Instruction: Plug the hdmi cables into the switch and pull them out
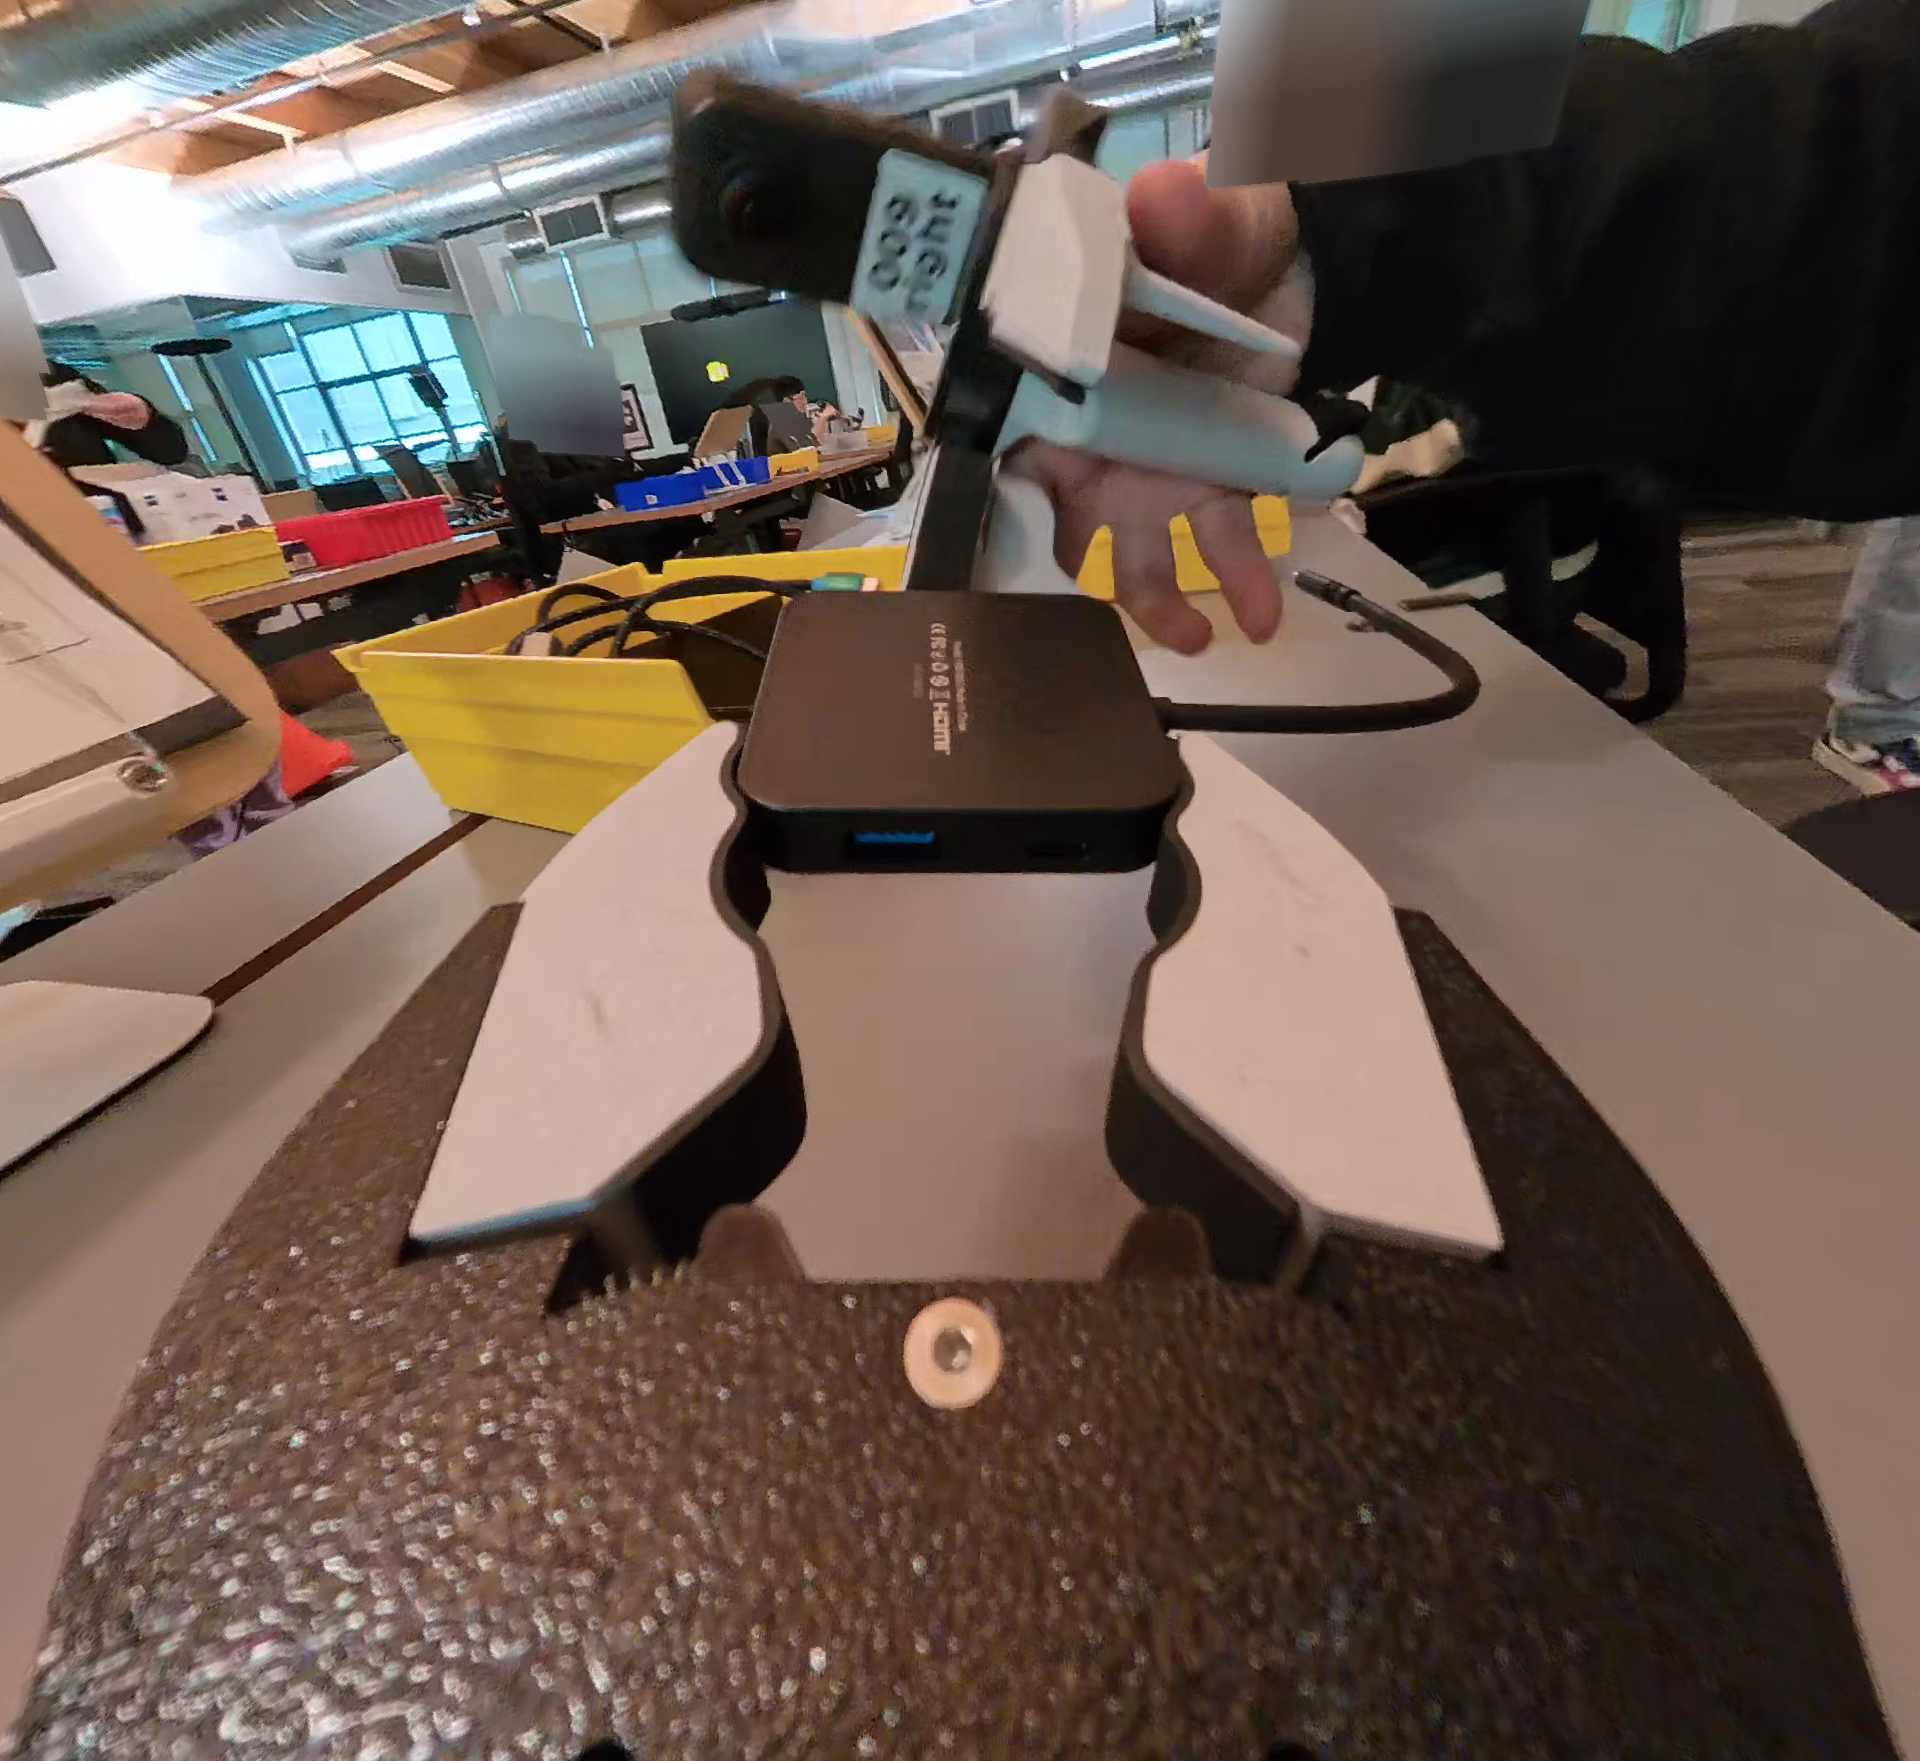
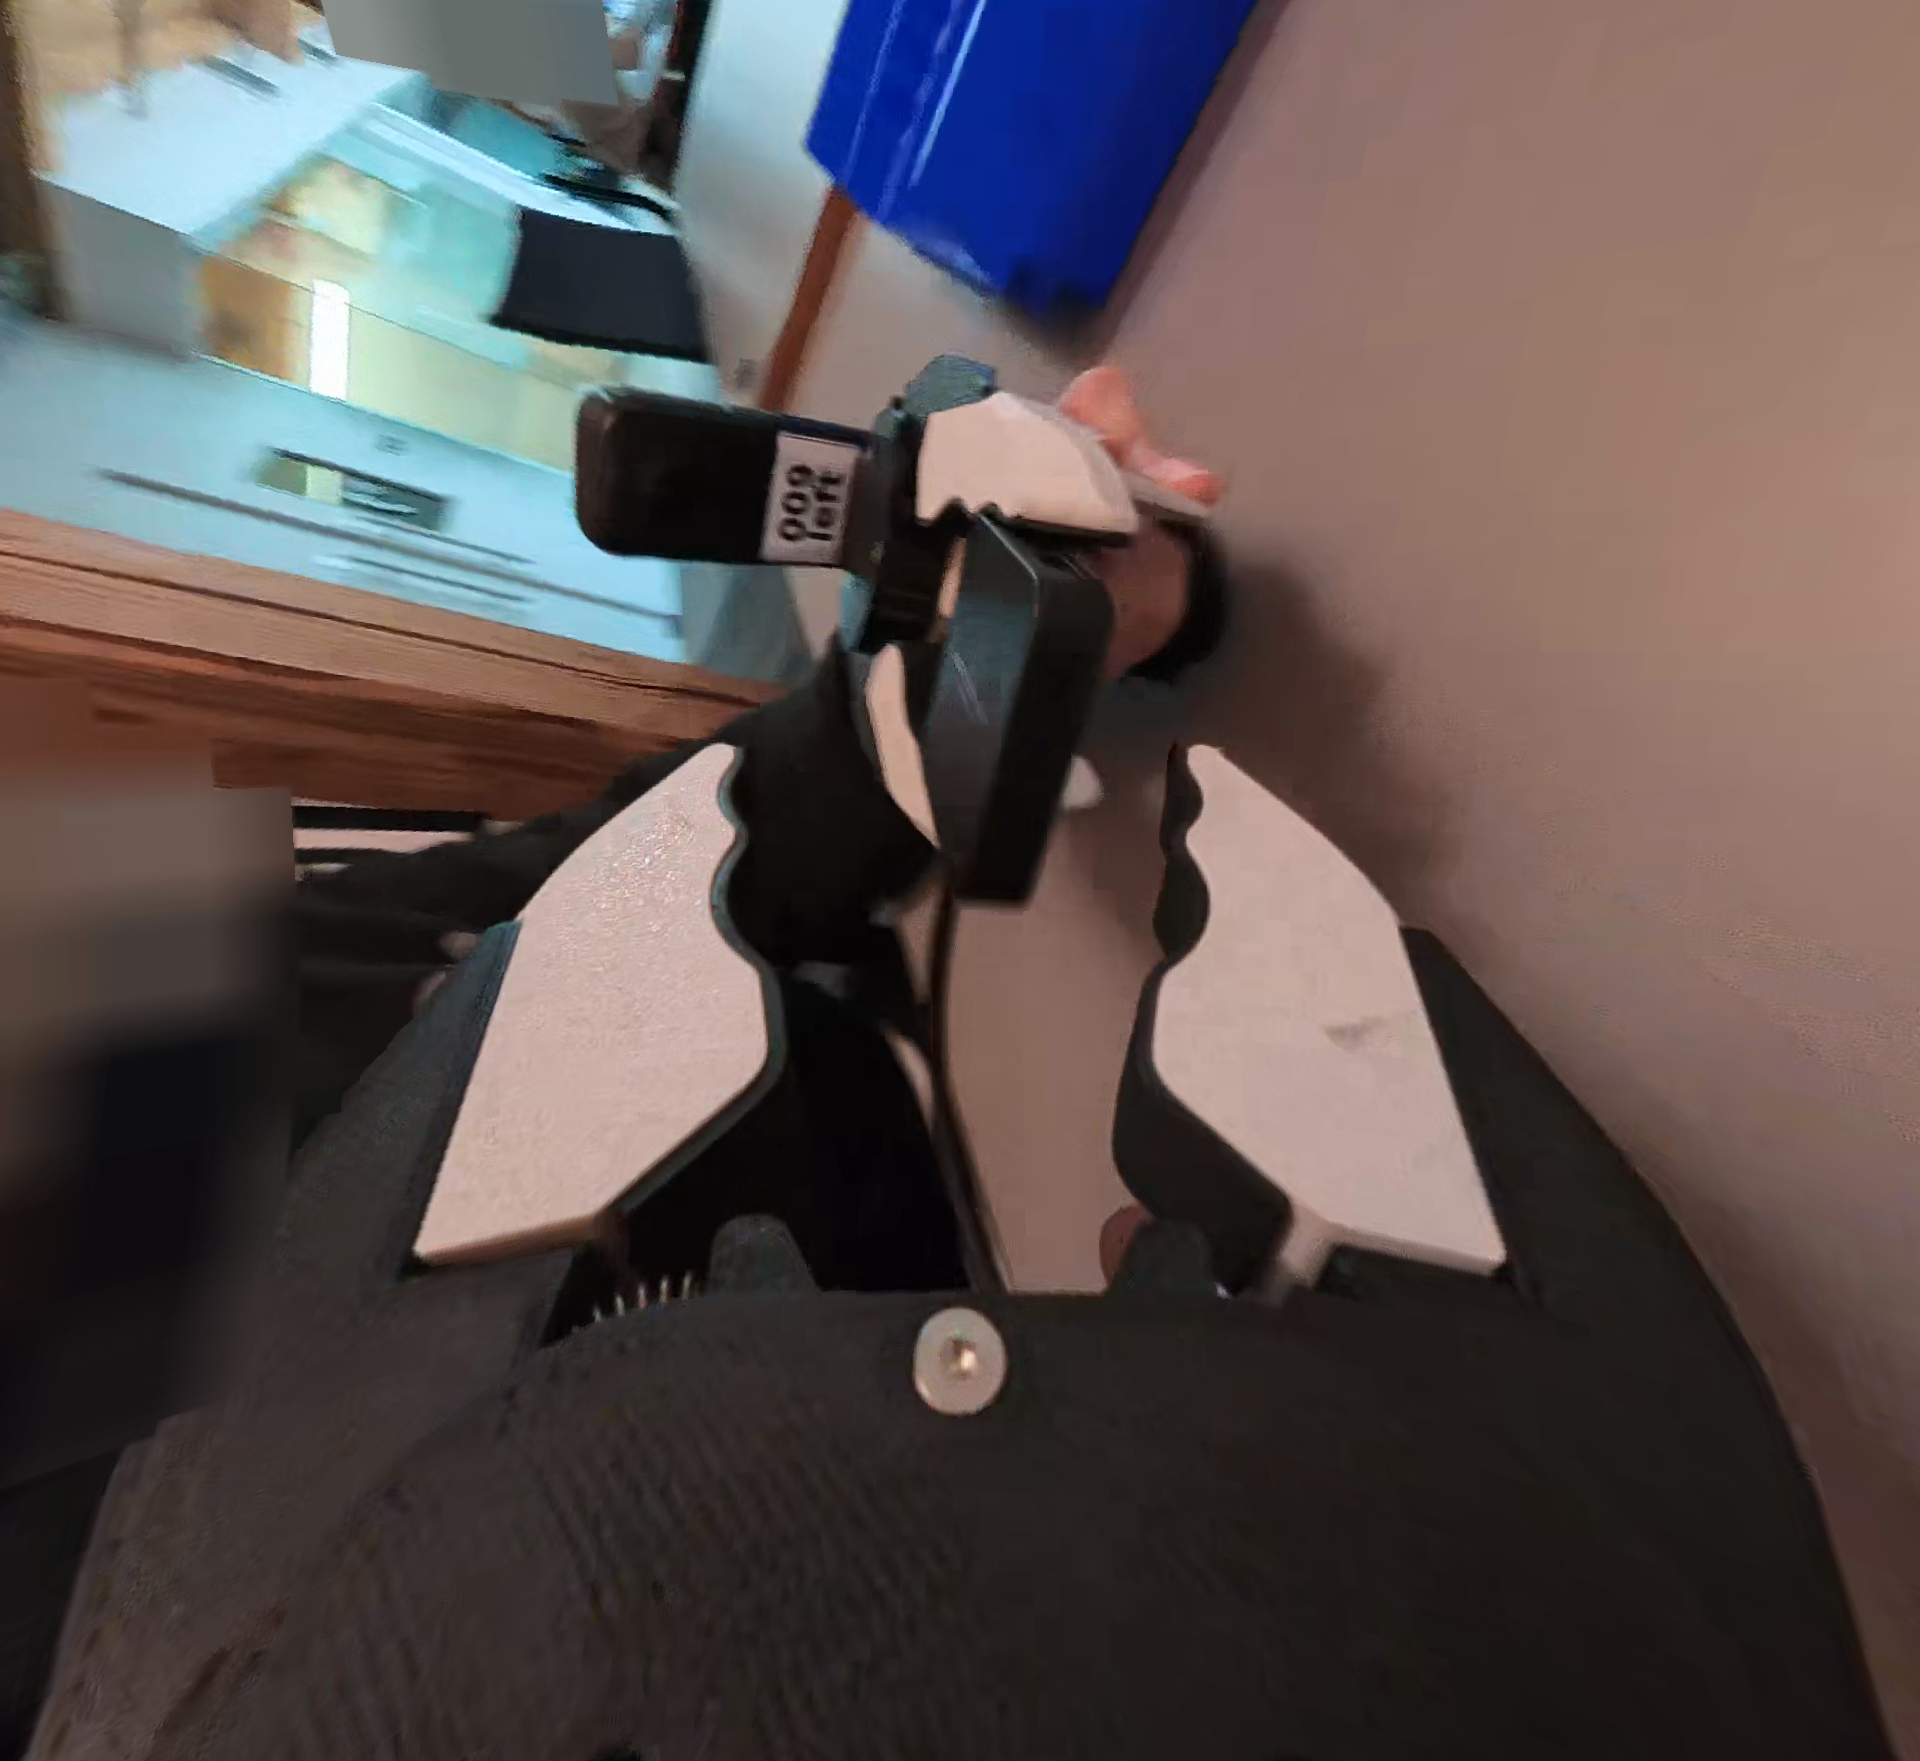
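A flat black switch (image 1: pixel 951 724) lies on the grey table. My left gripper (image 1: pixel 956 776) is shut on it, one fingertip against each side. The switch's short black lead (image 1: pixel 1351 719) curves away to the right and its plug end is free. Black cables (image 1: pixel 623 615) lie coiled in a yellow bin. My right gripper (image 2: pixel 956 766) is open and empty, rolled sideways, and faces the switch (image 2: pixel 1029 703) from the far side. A thin cable (image 2: pixel 945 1005) runs between its fingers. A hand holds its white handle (image 1: pixel 1049 288) above the switch.
The yellow bin (image 1: pixel 520 724) stands just left of and behind the switch. A blue bin (image 2: pixel 1039 49) sits on the table beyond the left gripper. A white stand base (image 1: pixel 83 1067) and a tilted board (image 1: pixel 125 672) are at the left. The table edge (image 1: pixel 1714 838) runs along the right.
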